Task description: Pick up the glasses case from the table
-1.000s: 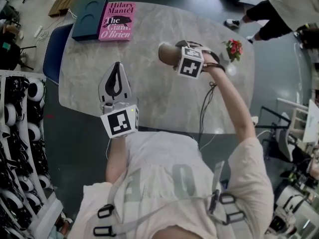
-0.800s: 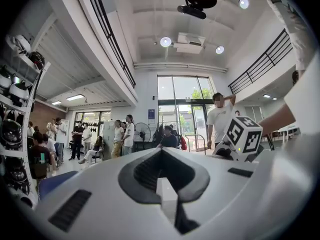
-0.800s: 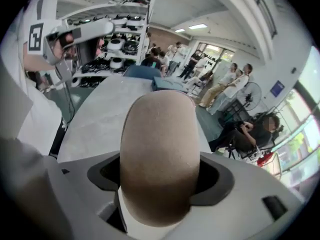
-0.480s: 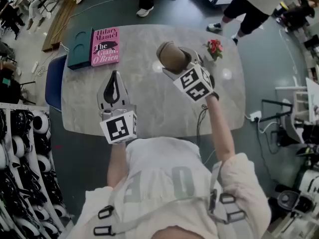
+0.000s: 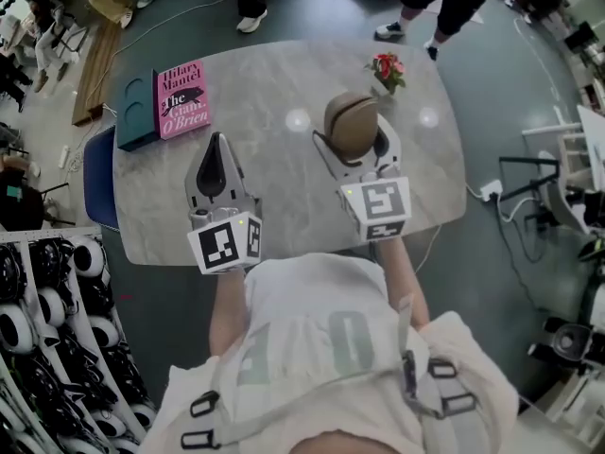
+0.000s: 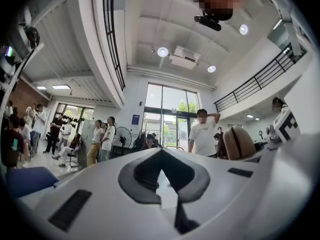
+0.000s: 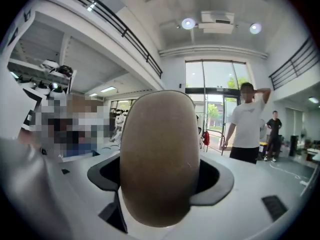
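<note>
A brown oval glasses case (image 5: 352, 121) is held up off the grey marble table (image 5: 284, 74), clamped end-on between the jaws of my right gripper (image 5: 353, 146). In the right gripper view the case (image 7: 157, 154) fills the middle and hides the gap between the dark pads (image 7: 215, 181). My left gripper (image 5: 219, 142) is raised beside it on the left, jaws shut with nothing in them. Its closed tips (image 6: 161, 153) point up at the hall, and the case (image 6: 239, 143) shows to their right.
A pink book (image 5: 182, 98) and a dark teal case (image 5: 135, 112) lie at the table's far left. A small pot of red flowers (image 5: 386, 69) stands at the far right. Several people stand beyond the table. Racks of white gear (image 5: 38, 329) line the left.
My right gripper has carried the glasses case back toward the body and to the right, turning it more upright. The left gripper has stayed about where it was.
</note>
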The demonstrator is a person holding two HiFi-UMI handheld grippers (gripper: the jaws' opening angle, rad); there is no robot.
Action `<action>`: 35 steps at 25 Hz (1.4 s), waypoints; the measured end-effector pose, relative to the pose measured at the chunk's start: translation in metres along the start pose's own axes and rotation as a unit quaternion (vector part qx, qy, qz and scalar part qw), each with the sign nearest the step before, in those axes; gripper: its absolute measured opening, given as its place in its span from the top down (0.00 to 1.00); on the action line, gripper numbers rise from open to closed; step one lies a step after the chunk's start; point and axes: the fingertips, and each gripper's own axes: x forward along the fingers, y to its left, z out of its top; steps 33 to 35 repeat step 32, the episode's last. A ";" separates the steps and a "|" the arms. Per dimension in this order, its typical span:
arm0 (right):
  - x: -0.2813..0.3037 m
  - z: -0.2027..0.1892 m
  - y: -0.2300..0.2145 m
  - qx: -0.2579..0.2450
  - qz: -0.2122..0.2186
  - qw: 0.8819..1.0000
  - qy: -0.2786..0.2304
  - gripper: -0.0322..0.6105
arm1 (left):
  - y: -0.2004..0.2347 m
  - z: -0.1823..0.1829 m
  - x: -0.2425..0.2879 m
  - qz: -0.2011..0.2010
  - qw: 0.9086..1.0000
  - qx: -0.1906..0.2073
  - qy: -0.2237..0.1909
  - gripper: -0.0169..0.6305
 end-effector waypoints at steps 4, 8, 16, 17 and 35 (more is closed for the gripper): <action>-0.019 -0.008 -0.009 0.025 -0.041 0.999 -0.010 0.37 | -0.005 -0.002 0.002 -0.004 1.000 -0.007 0.003 0.97; -0.025 -0.021 -0.010 0.035 -0.048 0.998 0.004 0.37 | -0.004 -0.003 0.004 -0.001 1.000 0.001 0.005 0.97; -0.024 -0.020 -0.012 0.044 -0.046 0.998 -0.003 0.37 | -0.004 -0.004 0.005 0.005 1.000 0.010 0.007 0.97; -0.024 -0.019 -0.012 0.042 -0.045 0.998 -0.004 0.37 | -0.004 -0.004 0.005 0.005 1.000 0.010 0.007 0.97; -0.020 -0.008 -0.025 0.035 -0.057 0.998 -0.012 0.37 | -0.002 -0.005 0.011 0.006 1.000 0.012 0.008 0.97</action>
